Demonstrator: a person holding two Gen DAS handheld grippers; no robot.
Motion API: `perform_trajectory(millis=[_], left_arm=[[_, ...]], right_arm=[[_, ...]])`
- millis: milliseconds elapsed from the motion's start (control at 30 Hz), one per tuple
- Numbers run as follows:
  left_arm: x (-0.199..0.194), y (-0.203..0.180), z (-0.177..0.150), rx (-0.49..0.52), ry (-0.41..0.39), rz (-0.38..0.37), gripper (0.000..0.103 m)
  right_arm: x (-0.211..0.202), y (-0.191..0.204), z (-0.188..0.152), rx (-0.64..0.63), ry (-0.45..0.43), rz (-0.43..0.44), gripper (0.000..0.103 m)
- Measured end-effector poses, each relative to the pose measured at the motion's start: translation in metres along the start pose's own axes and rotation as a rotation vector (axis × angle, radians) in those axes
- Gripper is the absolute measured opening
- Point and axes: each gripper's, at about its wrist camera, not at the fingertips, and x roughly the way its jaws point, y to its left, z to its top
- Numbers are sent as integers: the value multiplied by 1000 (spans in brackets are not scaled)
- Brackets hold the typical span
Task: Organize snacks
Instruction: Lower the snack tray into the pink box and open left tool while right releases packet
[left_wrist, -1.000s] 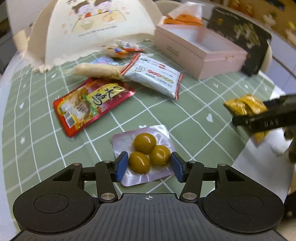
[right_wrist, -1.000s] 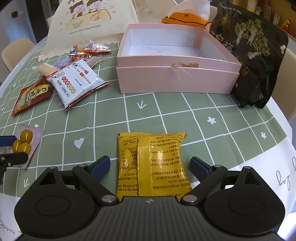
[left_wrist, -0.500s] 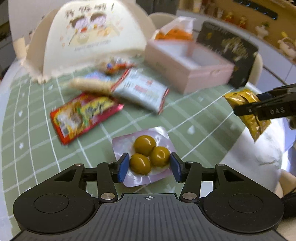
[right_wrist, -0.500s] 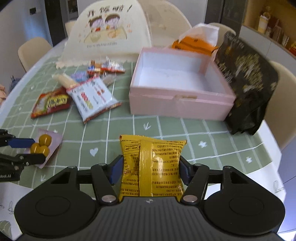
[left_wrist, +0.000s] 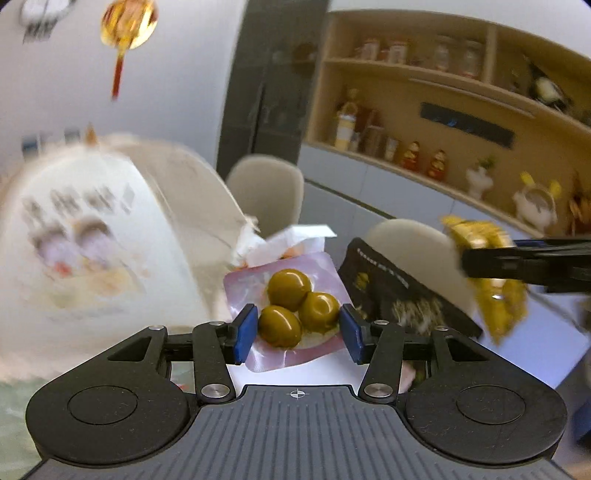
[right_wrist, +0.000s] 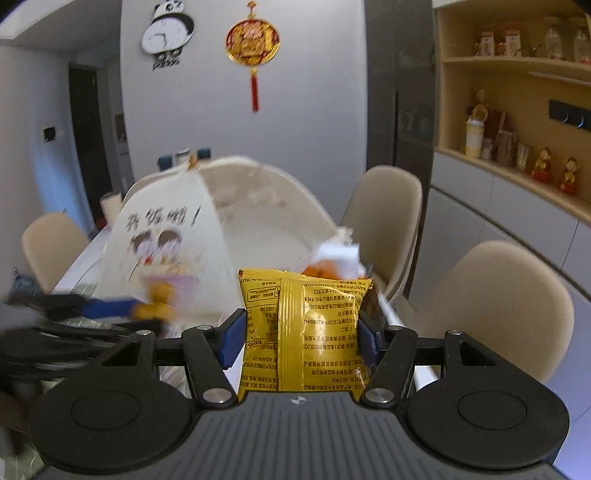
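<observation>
My left gripper (left_wrist: 297, 330) is shut on a clear pouch of three olive-green balls (left_wrist: 295, 306) and holds it up in the air, tilted toward the room. My right gripper (right_wrist: 301, 336) is shut on a yellow snack packet (right_wrist: 303, 332), also lifted. The yellow packet (left_wrist: 487, 280) and the right gripper show at the right of the left wrist view. The left gripper with the pouch (right_wrist: 155, 295) shows blurred at the left of the right wrist view. The pink box and the other snacks are out of view.
A cream mesh food cover with a cartoon print (left_wrist: 92, 240) (right_wrist: 166, 236) stands on the table behind. A black bag (left_wrist: 391, 291) and an orange tissue pack (right_wrist: 332, 258) lie beyond. Beige chairs (right_wrist: 388, 218) ring the table; shelves (left_wrist: 443, 110) line the right wall.
Both grippers have lifted their packets off the table and tilted upward, so the views now face the room instead of the tabletop. The pink box has dropped out of sight.
</observation>
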Motion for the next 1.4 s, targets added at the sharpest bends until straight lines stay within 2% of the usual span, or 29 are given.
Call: perform_trajectory(millis=[67, 100, 133, 200, 333, 400, 500, 533, 633, 667, 733, 800, 867, 933, 1000, 1100, 1233, 1300, 1367, 1400], left_arm=[[52, 4, -7, -43, 105, 21, 52], [74, 6, -12, -51, 150, 38, 46], [86, 9, -17, -57, 158, 42, 43], [89, 15, -19, -99, 111, 76, 43], [47, 37, -17, -238, 30, 87, 43], [15, 48, -30, -303, 10, 139, 43], [-23, 70, -63, -394, 71, 217, 43], [-34, 76, -75, -416, 95, 239, 43], [-66, 92, -108, -437, 171, 315, 43], [-76, 96, -118, -437, 191, 344, 43], [-98, 106, -139, -452, 222, 393, 43], [-116, 118, -156, -501, 246, 417, 43], [-127, 127, -167, -547, 256, 419, 43], [-134, 135, -175, -589, 255, 407, 43], [-134, 139, -177, -606, 260, 392, 43], [-137, 141, -175, -598, 259, 361, 43], [-145, 147, -168, -536, 237, 359, 43], [-148, 155, -165, -529, 228, 364, 43], [-148, 164, -159, -539, 222, 352, 43], [-145, 167, -156, -542, 225, 345, 43]], right_arm=[[11, -1, 3, -17, 21, 1, 61], [18, -2, 3, -29, 40, 2, 61], [25, -2, 3, -42, 58, 0, 61], [39, -2, 1, -72, 90, -6, 61], [76, 0, -6, -60, 156, 33, 62], [107, 5, -7, -11, 206, 64, 62], [160, 13, -11, 89, 258, 107, 65], [180, 18, -14, 103, 276, 124, 70], [219, 34, -26, 82, 355, 71, 71], [221, 41, -30, 69, 361, 54, 71], [210, 55, -36, 58, 337, 78, 71], [195, 76, -40, 28, 316, 172, 73], [185, 104, -45, -40, 328, 293, 85], [187, 137, -55, -114, 379, 408, 86], [201, 166, -71, -150, 464, 466, 86], [215, 193, -95, -144, 550, 453, 86], [201, 211, -122, -195, 565, 427, 85], [180, 219, -135, -257, 558, 422, 79], [163, 223, -144, -288, 564, 410, 67], [153, 222, -150, -287, 577, 406, 66]])
